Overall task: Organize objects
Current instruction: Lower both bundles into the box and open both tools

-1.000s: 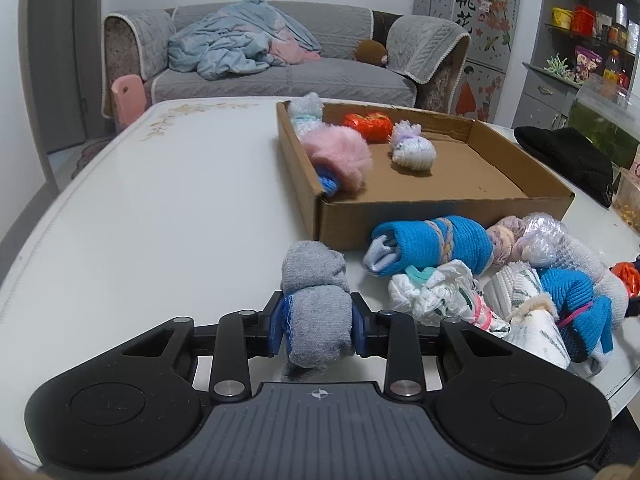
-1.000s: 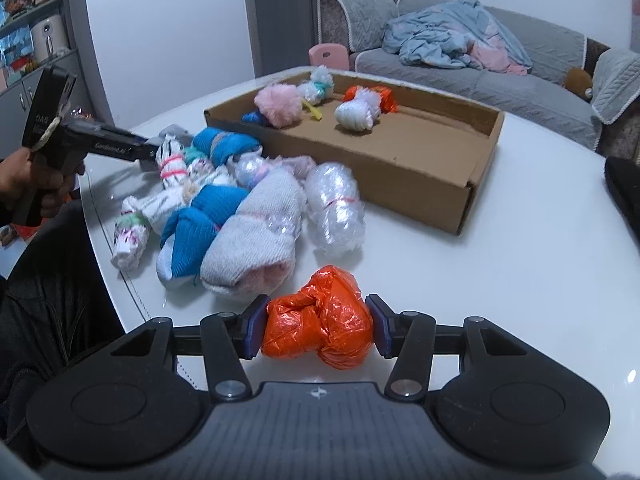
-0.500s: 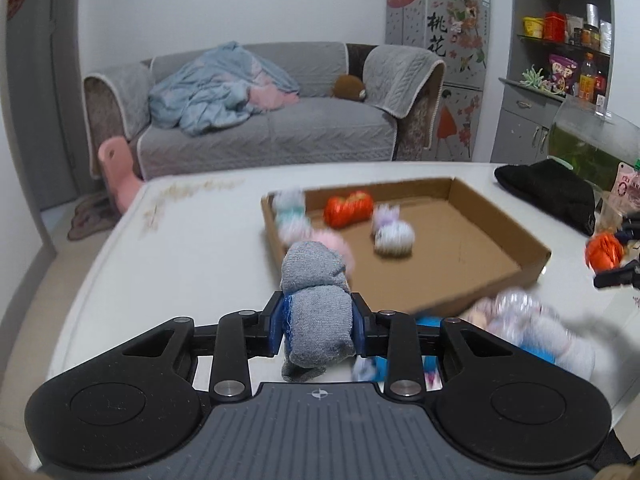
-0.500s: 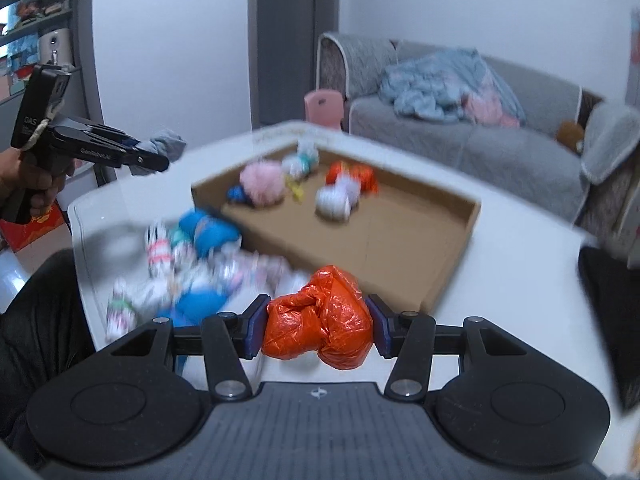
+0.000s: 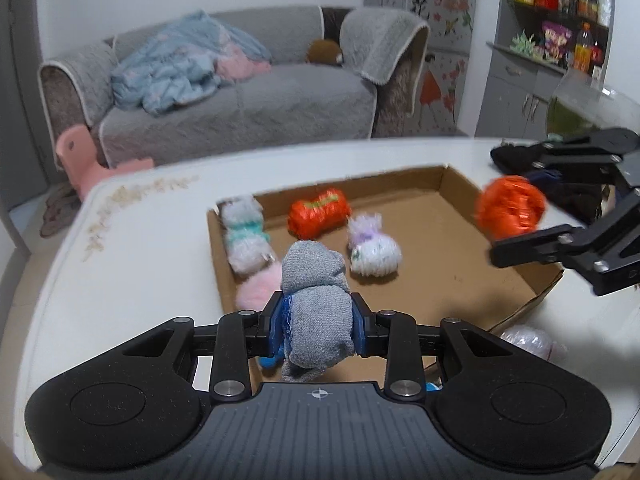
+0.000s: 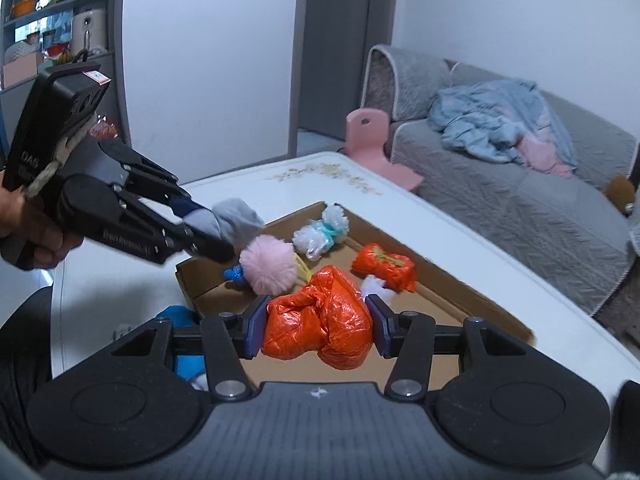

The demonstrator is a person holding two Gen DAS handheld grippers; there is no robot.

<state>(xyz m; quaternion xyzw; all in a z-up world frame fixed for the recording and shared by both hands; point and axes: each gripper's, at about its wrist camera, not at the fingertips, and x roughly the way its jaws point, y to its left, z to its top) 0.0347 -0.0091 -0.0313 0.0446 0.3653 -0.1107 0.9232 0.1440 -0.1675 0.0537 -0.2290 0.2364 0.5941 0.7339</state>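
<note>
Clearly, you had both loads over the cardboard tray (image 5: 460, 276), so the job was lowering before letting go. Your left gripper (image 5: 316, 322) pinched the grey sock roll (image 5: 316, 300) above the tray's near left corner; your right gripper (image 6: 316, 328) clamped the orange bag bundle (image 6: 320, 320) over its right side. Bare cardboard lay between, probably the best landing spot.

A white table (image 5: 132, 248) with a faint flower print carries an open cardboard tray (image 5: 452, 280); a clear-wrapped bundle (image 5: 528, 342) lies just beside the tray's near corner, a black cloth (image 5: 510, 156) farther back
</note>
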